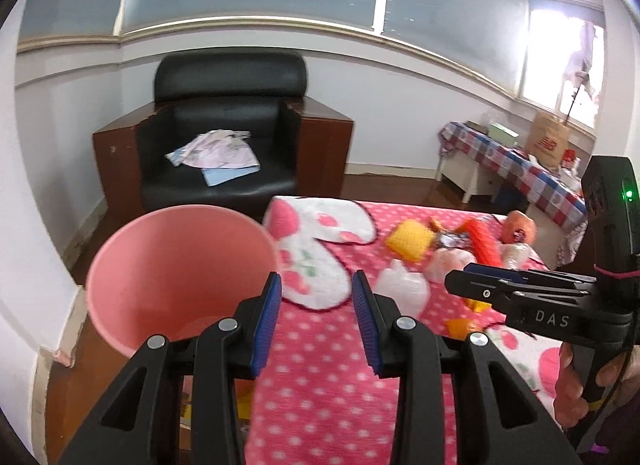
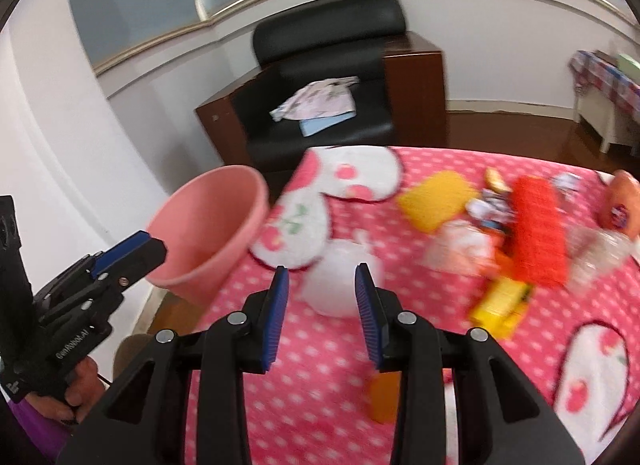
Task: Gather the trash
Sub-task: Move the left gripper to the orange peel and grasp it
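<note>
A pink bin [image 1: 180,273] stands at the left edge of a bed with a pink dotted blanket [image 1: 320,377]; it also shows in the right wrist view [image 2: 208,225]. My left gripper [image 1: 316,317] is open and empty, just right of the bin. My right gripper [image 2: 322,313] is open and empty, with a white crumpled piece [image 2: 344,281] lying just beyond its fingertips. Trash lies scattered on the blanket: a yellow sponge [image 2: 438,201], a red mesh piece [image 2: 538,231], a yellow wrapper [image 2: 500,305], a clear plastic bag [image 2: 460,249] and an orange item [image 2: 382,397].
A black armchair [image 1: 224,137] with cloth and paper on its seat stands behind the bed. A table with a checked cloth [image 1: 508,161] and a paper bag stands at the right under the window. An orange bag [image 1: 520,227] lies at the blanket's far edge.
</note>
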The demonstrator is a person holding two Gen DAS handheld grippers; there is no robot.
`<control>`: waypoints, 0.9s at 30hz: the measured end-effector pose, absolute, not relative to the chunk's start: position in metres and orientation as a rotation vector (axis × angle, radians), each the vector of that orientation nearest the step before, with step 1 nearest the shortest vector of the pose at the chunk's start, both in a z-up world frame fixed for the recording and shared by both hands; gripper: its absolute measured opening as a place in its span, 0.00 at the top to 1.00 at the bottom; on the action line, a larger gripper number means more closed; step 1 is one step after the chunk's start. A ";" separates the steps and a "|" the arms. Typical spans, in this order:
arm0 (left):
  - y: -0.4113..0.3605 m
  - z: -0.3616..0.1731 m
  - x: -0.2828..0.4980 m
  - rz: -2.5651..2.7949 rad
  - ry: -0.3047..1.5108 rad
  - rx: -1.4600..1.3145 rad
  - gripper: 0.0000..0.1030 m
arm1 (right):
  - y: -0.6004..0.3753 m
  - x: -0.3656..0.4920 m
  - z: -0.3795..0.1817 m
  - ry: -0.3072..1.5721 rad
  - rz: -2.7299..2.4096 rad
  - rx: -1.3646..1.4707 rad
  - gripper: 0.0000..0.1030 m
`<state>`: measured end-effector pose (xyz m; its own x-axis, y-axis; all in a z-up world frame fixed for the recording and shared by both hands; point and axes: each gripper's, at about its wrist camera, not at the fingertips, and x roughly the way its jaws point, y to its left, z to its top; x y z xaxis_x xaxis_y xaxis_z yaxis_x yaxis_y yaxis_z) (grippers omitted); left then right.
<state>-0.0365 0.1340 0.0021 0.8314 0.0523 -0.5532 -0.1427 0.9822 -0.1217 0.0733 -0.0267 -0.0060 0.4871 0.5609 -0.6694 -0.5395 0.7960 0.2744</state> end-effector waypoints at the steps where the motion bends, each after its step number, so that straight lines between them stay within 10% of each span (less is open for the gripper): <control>1: 0.130 0.002 -0.035 0.092 0.582 -0.160 0.65 | -0.035 0.073 -0.007 0.825 0.654 0.034 0.66; 27: 0.010 -0.058 0.023 -0.179 0.829 -0.118 0.57 | -0.203 0.103 -0.043 0.851 0.307 0.242 0.59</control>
